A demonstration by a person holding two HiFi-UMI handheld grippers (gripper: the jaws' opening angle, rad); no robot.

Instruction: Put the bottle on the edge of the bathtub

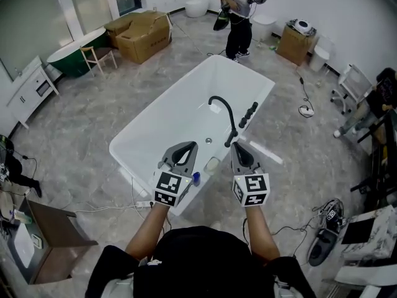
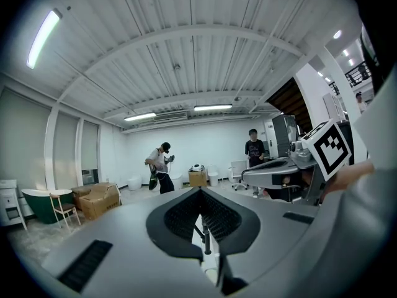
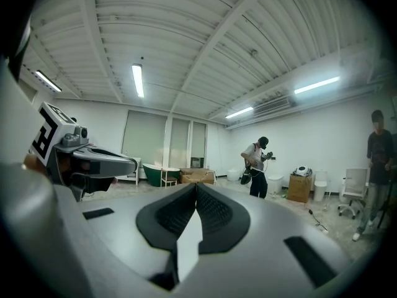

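Note:
A white bathtub (image 1: 142,132) with a black curved faucet (image 1: 224,113) fills the middle of the head view. At its near end, between my two grippers, lies a small pale bottle (image 1: 212,165), with a small blue thing (image 1: 195,179) just beside it; I cannot tell whether they rest on the rim or inside. My left gripper (image 1: 186,146) hovers shut and empty to the bottle's left. My right gripper (image 1: 239,148) hovers shut and empty to its right. In the gripper views, the left gripper (image 2: 200,191) and the right gripper (image 3: 196,186) both point level across the room.
A person (image 1: 239,11) stands at the tub's far end. Cardboard boxes (image 1: 142,36), a wooden chair (image 1: 99,56) and a green tub (image 1: 74,54) stand at the back left. A power strip (image 1: 144,203) with cables lies by the near corner; shoes (image 1: 325,228) lie at the right.

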